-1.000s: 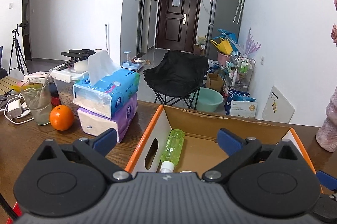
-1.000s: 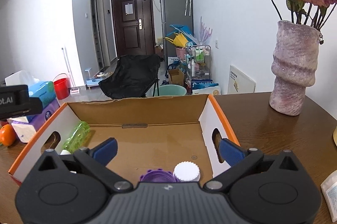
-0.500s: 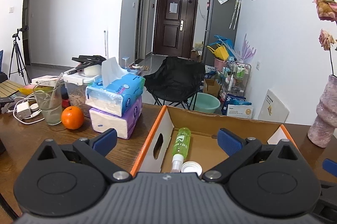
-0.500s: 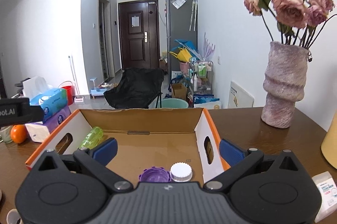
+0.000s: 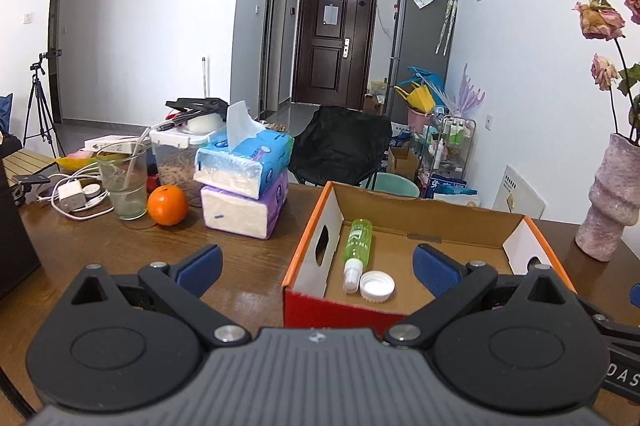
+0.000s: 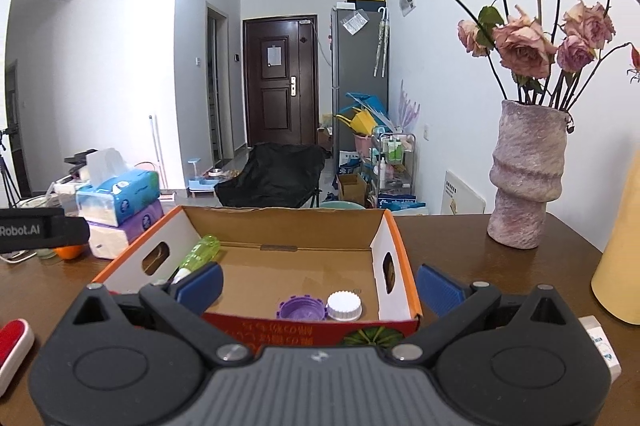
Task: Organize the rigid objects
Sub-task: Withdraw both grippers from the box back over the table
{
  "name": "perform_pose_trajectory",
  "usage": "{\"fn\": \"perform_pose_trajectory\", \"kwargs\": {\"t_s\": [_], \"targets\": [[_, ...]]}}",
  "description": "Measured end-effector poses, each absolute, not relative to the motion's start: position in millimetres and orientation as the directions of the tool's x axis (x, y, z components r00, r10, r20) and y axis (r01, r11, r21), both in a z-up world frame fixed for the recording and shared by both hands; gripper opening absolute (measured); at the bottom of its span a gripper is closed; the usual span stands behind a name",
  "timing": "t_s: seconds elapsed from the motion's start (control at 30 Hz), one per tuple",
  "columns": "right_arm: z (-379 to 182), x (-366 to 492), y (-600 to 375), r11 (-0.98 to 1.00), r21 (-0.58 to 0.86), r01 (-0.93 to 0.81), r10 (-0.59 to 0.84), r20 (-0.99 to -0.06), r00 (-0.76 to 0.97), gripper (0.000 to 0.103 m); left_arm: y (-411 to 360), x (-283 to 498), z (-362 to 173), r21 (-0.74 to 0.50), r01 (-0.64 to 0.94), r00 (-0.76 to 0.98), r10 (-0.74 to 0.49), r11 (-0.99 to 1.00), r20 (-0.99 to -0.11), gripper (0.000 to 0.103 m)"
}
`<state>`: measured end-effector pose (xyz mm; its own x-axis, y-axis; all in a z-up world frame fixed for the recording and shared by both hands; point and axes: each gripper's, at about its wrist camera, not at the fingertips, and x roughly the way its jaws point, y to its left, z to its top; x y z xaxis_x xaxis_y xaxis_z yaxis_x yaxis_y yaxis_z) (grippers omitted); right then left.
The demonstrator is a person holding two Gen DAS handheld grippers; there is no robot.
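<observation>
left gripper (image 5: 316, 264): spread wide, holding nothing, above the table's near side.
right gripper (image 6: 319, 284): spread wide, empty, in front of the cardboard box (image 6: 394, 258).
box contents: green bottle (image 5: 359, 242) lying along the left wall; white cap (image 6: 344, 305) touching purple cap (image 6: 301, 309) near the front.
hidden: box's front wall partly behind both grippers.
cut off: white packet (image 6: 600, 344) at the right edge.

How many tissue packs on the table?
2, stacked left of the cardboard box: the blue tissue pack lies on the purple tissue pack, beside the orange. Clutter behind them could hide more.
</observation>
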<state>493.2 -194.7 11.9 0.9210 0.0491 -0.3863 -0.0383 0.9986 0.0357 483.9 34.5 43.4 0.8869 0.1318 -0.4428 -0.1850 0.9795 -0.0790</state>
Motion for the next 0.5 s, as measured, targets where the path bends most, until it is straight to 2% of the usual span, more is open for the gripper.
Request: {"fn": "perform_pose_trajectory", "kwargs": {"t_s": [0.5], "targets": [[11,430,-203,0.999,0.014,-0.033,0.036,-0.373,0.927,0.103,41,428,37,-0.086,-0.173,0.872,0.112,0.981,-0.477,0.103]]}}
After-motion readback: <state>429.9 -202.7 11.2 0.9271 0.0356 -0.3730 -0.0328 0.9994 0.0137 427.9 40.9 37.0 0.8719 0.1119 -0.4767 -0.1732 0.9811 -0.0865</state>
